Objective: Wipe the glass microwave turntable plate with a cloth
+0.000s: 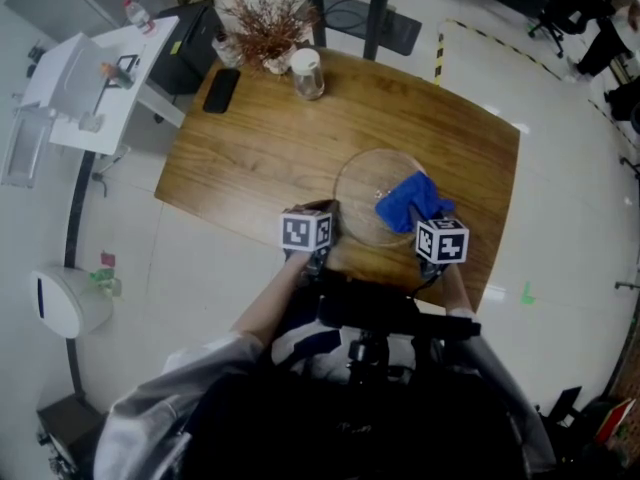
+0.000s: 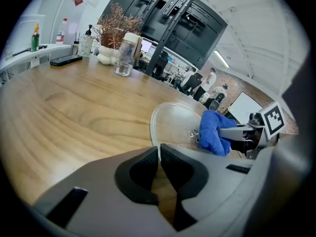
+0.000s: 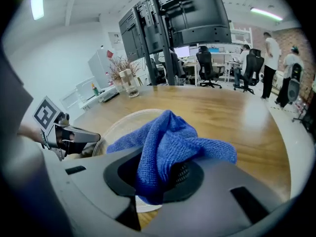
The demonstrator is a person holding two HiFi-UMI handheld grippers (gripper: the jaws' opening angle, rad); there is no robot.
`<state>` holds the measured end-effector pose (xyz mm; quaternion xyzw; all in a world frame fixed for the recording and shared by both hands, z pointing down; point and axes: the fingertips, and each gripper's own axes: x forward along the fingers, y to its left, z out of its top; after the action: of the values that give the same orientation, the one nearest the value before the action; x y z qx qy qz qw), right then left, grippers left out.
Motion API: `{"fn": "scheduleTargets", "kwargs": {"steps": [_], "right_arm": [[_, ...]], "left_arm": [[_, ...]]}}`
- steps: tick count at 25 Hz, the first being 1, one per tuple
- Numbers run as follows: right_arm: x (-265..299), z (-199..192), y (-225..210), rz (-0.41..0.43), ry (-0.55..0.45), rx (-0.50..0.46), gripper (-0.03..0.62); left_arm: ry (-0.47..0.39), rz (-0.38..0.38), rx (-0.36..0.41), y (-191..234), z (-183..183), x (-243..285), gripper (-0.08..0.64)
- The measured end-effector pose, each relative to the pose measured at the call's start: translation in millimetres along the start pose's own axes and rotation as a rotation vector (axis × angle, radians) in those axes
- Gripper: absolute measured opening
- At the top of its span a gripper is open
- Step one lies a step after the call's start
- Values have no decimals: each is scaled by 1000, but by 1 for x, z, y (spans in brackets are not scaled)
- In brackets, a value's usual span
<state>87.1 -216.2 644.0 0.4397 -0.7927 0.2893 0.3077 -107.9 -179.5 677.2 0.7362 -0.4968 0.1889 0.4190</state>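
Far to the left of the glass plate (image 1: 358, 200), toward the back of the table (image 1: 230, 163), a dark phone (image 1: 220, 90) lies flat. A dried plant (image 1: 268, 26) and a lidded jar (image 1: 306, 73) stand behind the plate, well apart from it.

At the plate's near-left rim sits the left gripper (image 2: 159, 155). Its jaws are pinched together on the thin glass edge, which runs up between the pads. The plate lies flat on the wood close to the person's side of the table.

Over the plate's right part rests the blue cloth (image 3: 170, 142). It is bunched, with one fold draped back into the right gripper (image 3: 163, 177), whose jaws are clamped on that fold. This gripper comes in from the plate's near-right side.

The wipe looks to be under way or about to start, with one side holding the plate and the other side rubbing.

The weak point is the left hold. It is a narrow pinch on smooth glass, so a hard sideways push from the cloth could make the rim slide out. The plate could then spin or skate toward the near edge of the table.

Pressing down near the plate's right rim could also lift the opposite side. If the cloth works loose, bare jaw would scrape the glass.
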Motion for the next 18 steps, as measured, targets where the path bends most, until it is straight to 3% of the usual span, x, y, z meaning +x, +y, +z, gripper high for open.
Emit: {"fn": "scheduleTargets", "kwargs": {"steps": [4, 10, 14, 18], "right_arm": [[-8, 6, 11, 15, -59, 58, 74], [-35, 18, 33, 53, -155, 110, 75], [-47, 24, 38, 81, -200, 99, 75], [-56, 39, 45, 108, -240, 74, 74]], "left_arm": [[-38, -5, 9, -3, 2, -2, 14], [-85, 82, 139, -5, 4, -19, -2], [-191, 50, 85, -24, 30, -36, -2], [-305, 0, 145, -57, 66, -60, -2]]}}
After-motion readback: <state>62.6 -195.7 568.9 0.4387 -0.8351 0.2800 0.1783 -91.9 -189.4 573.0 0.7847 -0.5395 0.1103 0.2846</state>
